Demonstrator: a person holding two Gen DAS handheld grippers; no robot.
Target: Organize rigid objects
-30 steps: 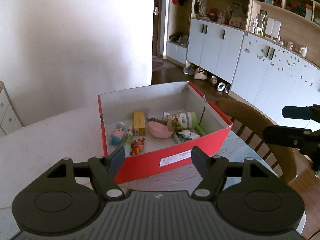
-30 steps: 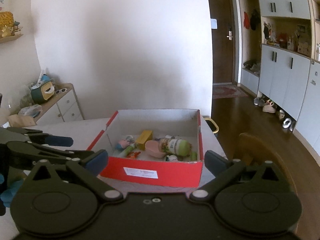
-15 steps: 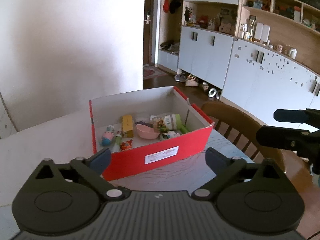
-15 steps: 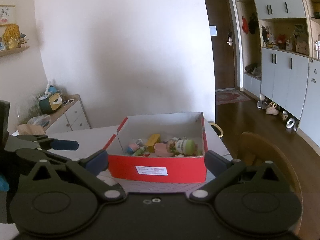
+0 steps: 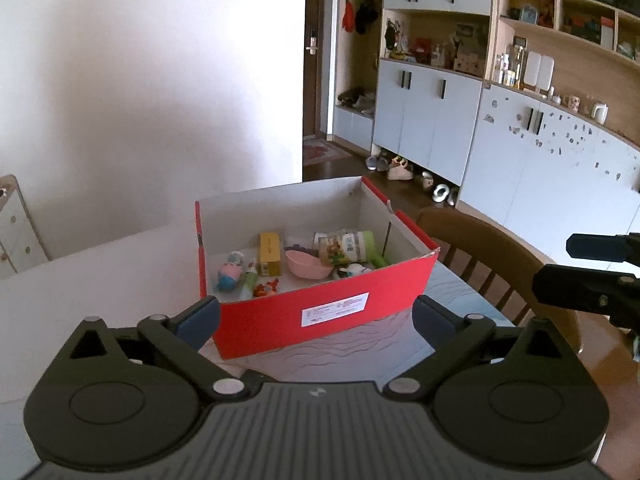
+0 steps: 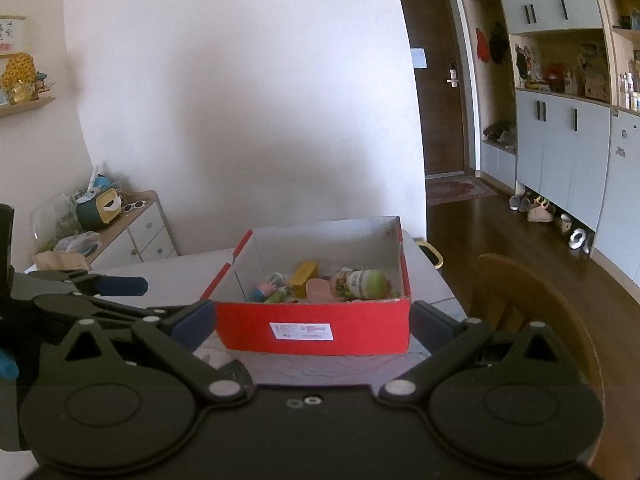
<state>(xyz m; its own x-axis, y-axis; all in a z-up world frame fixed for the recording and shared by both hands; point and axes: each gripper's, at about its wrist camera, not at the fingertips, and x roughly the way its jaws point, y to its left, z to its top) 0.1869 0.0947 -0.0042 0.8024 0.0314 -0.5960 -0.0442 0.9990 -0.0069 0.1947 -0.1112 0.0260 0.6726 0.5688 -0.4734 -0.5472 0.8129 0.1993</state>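
A red cardboard box [image 5: 328,312] [image 6: 312,328] stands on the table, open at the top. Inside lie a yellow carton [image 5: 269,253], a pink bowl [image 5: 306,265], a green-capped jar [image 5: 346,245] [image 6: 360,282], a small pig figure [image 5: 230,276], a green tube [image 5: 250,276] and an orange toy [image 5: 266,288]. My left gripper [image 5: 316,320] hovers just in front of the box, open wide, nothing between its fingers. My right gripper [image 6: 312,326] also stands open and empty before the box. Each gripper shows at the edge of the other's view.
The white table [image 5: 80,280] carries a grey wavy mat [image 5: 352,344] under the box. A wooden chair [image 5: 492,256] stands at the right side. A low drawer cabinet [image 6: 136,232] with clutter is at the left, cupboards [image 5: 432,120] and shoes behind.
The left gripper's jaws have spread from partly closed to wide. Both grippers drew back from the box, which now looks smaller. The right gripper stays open.
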